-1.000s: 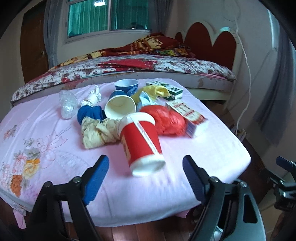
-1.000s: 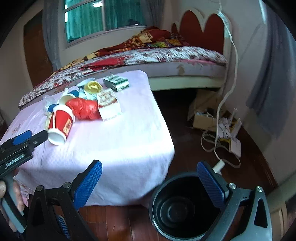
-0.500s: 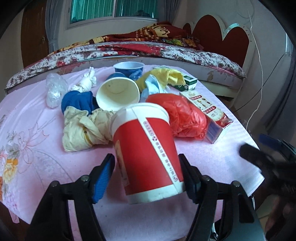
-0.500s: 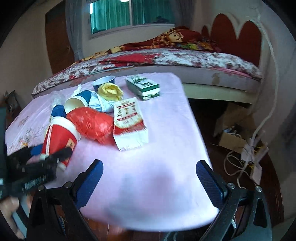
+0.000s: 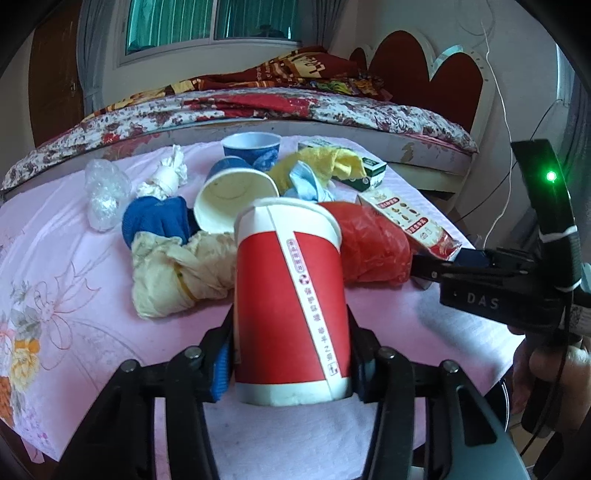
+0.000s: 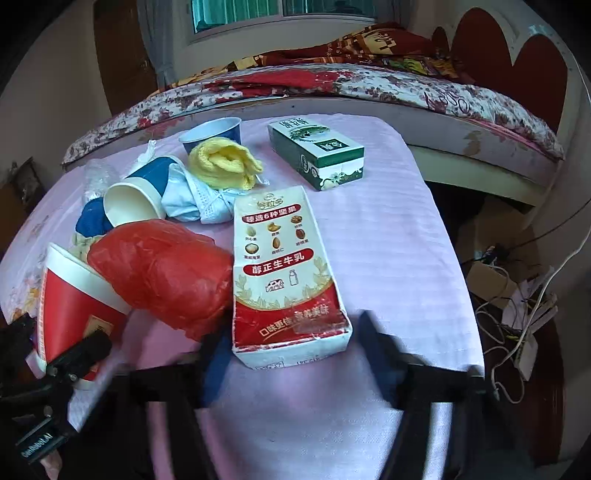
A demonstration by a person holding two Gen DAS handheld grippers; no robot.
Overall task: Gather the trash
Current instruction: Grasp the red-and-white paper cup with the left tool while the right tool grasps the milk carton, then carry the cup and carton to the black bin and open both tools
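Daylight is coming through a teal-curtained window (image 5: 207, 22) behind a bed (image 6: 369, 85) wearing a floral cover. A red heart-shaped headboard (image 5: 436, 74) is standing at right, and what may be tangled cables (image 6: 517, 314) are lying on the dark floor (image 6: 461, 214).

The red-and-white milk carton (image 6: 284, 273) reads "臻选6种坚果", "醇正生牛乳" and "口味更佳"; the right gripper (image 5: 476, 295) body bears "DAS"; the red paper cup (image 5: 291, 295) carries a strip of small, unreadable Chinese print
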